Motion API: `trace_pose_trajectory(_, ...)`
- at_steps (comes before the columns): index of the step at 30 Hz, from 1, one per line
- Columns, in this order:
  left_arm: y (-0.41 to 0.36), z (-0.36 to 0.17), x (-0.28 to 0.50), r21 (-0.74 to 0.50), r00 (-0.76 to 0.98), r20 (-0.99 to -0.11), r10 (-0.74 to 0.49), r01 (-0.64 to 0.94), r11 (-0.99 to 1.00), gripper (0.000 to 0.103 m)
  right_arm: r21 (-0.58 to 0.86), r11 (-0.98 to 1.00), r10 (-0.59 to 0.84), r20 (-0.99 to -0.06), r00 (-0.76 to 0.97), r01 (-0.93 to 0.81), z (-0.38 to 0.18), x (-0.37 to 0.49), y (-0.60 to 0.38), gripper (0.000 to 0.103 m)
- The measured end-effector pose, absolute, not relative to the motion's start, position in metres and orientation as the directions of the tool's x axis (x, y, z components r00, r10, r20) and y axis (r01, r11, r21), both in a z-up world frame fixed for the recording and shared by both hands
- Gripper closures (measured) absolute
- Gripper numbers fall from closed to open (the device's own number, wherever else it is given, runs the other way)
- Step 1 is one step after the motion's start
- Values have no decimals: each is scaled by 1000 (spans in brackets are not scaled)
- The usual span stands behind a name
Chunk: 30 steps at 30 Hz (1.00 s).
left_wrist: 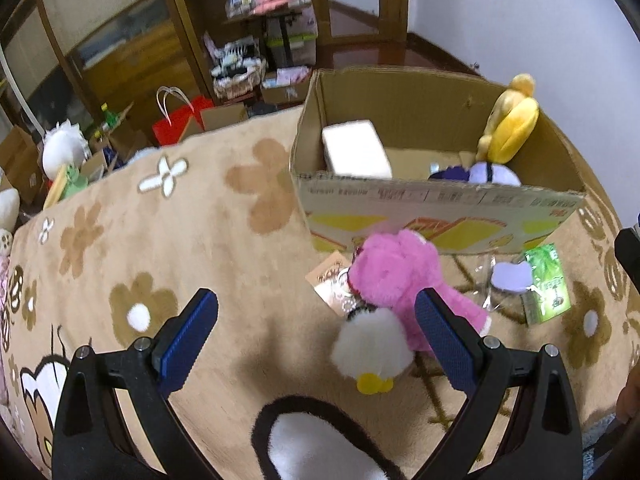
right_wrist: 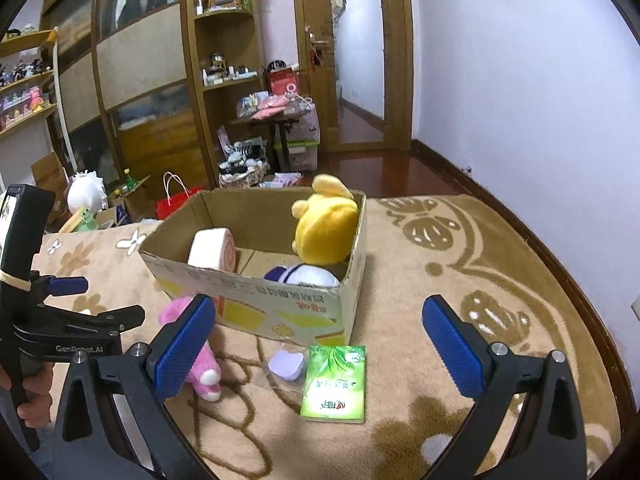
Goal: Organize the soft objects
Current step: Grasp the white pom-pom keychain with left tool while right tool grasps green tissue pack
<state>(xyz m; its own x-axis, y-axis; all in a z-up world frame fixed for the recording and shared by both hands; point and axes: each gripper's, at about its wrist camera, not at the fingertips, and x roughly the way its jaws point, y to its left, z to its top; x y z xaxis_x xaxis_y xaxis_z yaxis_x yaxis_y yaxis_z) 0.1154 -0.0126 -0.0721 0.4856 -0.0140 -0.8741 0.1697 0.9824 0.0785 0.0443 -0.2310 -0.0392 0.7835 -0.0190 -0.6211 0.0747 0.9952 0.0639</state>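
Beige flower-patterned carpet [left_wrist: 224,264] covers the surface where everything lies, with wooden shelving and a doorway behind. On it stands an open cardboard box [left_wrist: 436,204] already holding a yellow plush [left_wrist: 510,124], a white roll-shaped cushion [left_wrist: 356,148] and a purple-and-white plush [left_wrist: 486,172]. Just in front of the box lies the pink plush bear [left_wrist: 400,276], touching a white fluffy toy with yellow feet [left_wrist: 372,348]; beside them lie a lilac item in clear wrap [right_wrist: 285,364] and a green tissue pack [right_wrist: 334,382]. The left tool [left_wrist: 316,334] hovers above the white toy, spread wide and holding nothing; the right tool [right_wrist: 318,346] is likewise wide open and empty, above the tissue pack. The bear looks light, squashy and not fragile, so it should compress under the pads without slipping; the thick torso seems the surest hold, since a limb would let it dangle. Its fur is tangled near a keyring, which might drag along.
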Motion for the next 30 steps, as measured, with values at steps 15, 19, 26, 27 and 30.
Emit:
trace_pose_trajectory(15,-9,-105,127,38,320,-947,-15,159,987,5,74,988,-36,-742,669,135,-85,69,-248,0)
trace_pose_trajectory(19,-8,-111,128,39,290,-957,-9,160,986,5,55,989,-49,-766,641,141,-94,72,-247,7)
trace_pose_trajectory(26,-9,-123,132,43,248,-969,-1,172,984,5,70,978,-54,-822,567,195,-112,76,-260,28)
trace_pose_trajectory(27,-9,-126,132,46,241,-971,3,173,984,5,76,975,-53,-830,556,207,-115,77,-263,29)
trace_pose_trajectory(30,-11,-129,133,50,231,-973,8,176,983,5,84,971,-49,-843,536,222,-120,78,-267,30)
